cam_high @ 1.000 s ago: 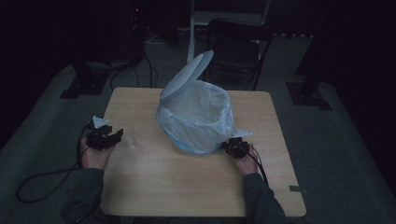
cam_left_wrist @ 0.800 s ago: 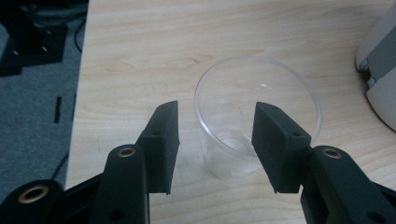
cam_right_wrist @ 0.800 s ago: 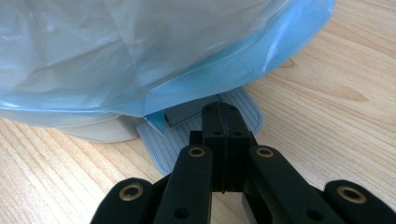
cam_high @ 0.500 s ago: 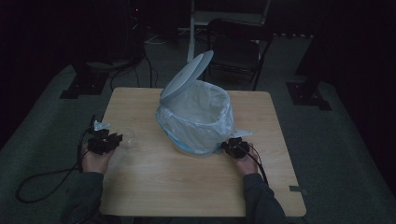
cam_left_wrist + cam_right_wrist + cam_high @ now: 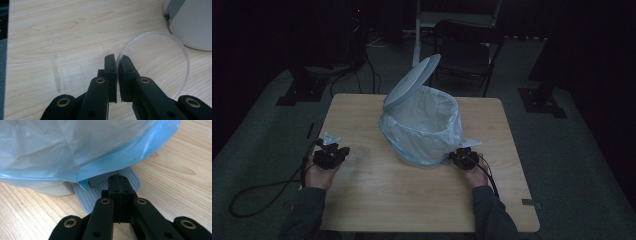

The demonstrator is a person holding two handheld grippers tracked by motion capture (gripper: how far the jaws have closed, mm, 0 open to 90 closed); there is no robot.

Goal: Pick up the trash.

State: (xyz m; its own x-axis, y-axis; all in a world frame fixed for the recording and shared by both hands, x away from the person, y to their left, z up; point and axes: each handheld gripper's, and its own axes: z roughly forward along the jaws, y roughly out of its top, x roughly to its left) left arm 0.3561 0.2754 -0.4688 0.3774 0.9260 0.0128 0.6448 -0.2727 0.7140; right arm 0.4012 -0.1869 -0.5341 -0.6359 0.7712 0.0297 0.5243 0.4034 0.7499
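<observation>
A grey pedal bin [image 5: 422, 125] with a pale blue bag stands mid-table, its white lid [image 5: 412, 82] raised. My right gripper [image 5: 457, 156] is shut, and its tips [image 5: 119, 178] rest on the bin's ribbed pedal [image 5: 85, 197] under the bag's edge [image 5: 140, 152]. At the table's left, my left gripper [image 5: 341, 151] has just been closing. Its jaws [image 5: 117, 58] now pinch the rim of a clear plastic cup [image 5: 186, 62] that lies on the wood, with the bin's base [image 5: 192, 22] beyond it.
The wooden table [image 5: 412, 200] has bare surface in front of the bin and between my hands. A dark chair [image 5: 467, 50] stands behind the far edge. A cable [image 5: 257, 195] trails over the floor at the left.
The left gripper's jaws have come together on the clear cup's rim, and that hand has shifted slightly. The right gripper, the bin and its raised lid have stayed put.
</observation>
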